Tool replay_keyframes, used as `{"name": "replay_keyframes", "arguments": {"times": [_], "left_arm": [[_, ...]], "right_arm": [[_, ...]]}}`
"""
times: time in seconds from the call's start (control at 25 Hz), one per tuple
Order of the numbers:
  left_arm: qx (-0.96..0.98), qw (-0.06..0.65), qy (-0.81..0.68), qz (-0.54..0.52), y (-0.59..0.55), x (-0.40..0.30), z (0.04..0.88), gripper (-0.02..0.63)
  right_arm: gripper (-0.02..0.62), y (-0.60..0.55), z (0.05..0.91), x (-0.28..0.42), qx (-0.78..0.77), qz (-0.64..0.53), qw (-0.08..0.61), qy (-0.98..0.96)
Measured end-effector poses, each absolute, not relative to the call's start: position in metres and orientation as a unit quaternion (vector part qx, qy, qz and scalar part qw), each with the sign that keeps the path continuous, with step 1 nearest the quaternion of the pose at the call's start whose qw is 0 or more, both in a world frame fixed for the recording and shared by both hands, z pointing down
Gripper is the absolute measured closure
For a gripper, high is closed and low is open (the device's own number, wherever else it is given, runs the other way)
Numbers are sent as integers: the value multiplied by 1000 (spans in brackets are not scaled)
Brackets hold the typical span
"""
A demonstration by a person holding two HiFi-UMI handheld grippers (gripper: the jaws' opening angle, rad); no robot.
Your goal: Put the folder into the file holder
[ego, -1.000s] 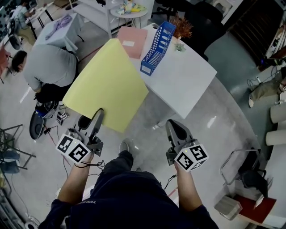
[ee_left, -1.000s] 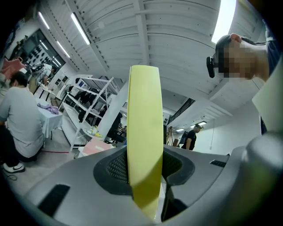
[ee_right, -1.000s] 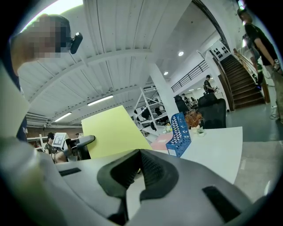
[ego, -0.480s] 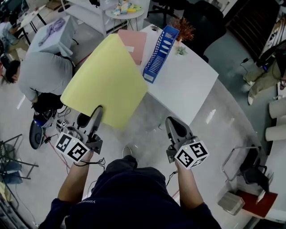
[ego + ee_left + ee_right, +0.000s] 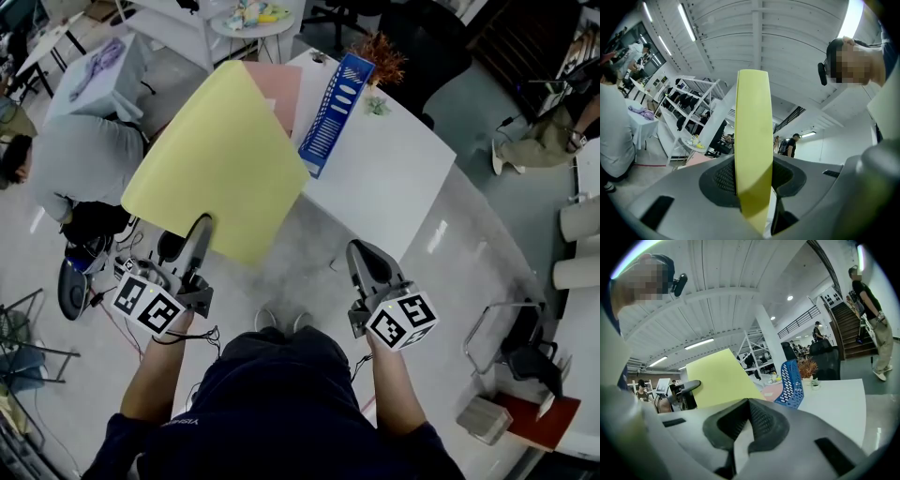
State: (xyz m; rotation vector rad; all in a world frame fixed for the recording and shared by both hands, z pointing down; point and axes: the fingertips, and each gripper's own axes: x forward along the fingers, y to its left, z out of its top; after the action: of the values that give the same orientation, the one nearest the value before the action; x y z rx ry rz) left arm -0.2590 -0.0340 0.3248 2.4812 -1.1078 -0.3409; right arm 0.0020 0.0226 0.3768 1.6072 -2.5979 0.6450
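While the left gripper (image 5: 197, 234) is clamped on the near edge of the yellow folder (image 5: 217, 159), the sheet stands out in the air over the floor, tilted up and away from the person; its far corner reaches over the table (image 5: 403, 178) edge and hides part of a pink folder (image 5: 284, 86) lying there; the left gripper view shows the yellow edge pinched between the pads. The right gripper (image 5: 364, 258) hangs beside it, jaws together on nothing, short of the table. The blue holder (image 5: 335, 108) stands on the table just right of the folder's far edge, with a small plant (image 5: 380, 58) beyond it.

From where I stand the folder is not yet in the holder, and the carry has several ways to go wrong; the grip is on one edge only, so a wide, light sheet like this may sag or swing as it is turned, and the free corner could miss the slot; if it comes in flat rather than edge-on it may strike the holder's wall and push or tip it, since nothing steadies the holder; a sweep too far could brush the plant; a snag on the pink folder could drag that along; and a sharp twist might work the folder loose from the pads.
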Motion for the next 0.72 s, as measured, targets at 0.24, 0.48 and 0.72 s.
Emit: {"name": "replay_keyframes", "arguments": {"times": [0.24, 0.48, 0.72], "left_arm": [[888, 194, -398, -122, -49, -250, 320, 433], [886, 189, -406, -119, -74, -230, 320, 433], [881, 184, -420, -117, -105, -207, 317, 433]], "right_arm": [[591, 8, 377, 12, 512, 205, 5, -834], [591, -23, 382, 31, 504, 208, 0, -838], [591, -63, 384, 53, 489, 211, -1, -846]]}}
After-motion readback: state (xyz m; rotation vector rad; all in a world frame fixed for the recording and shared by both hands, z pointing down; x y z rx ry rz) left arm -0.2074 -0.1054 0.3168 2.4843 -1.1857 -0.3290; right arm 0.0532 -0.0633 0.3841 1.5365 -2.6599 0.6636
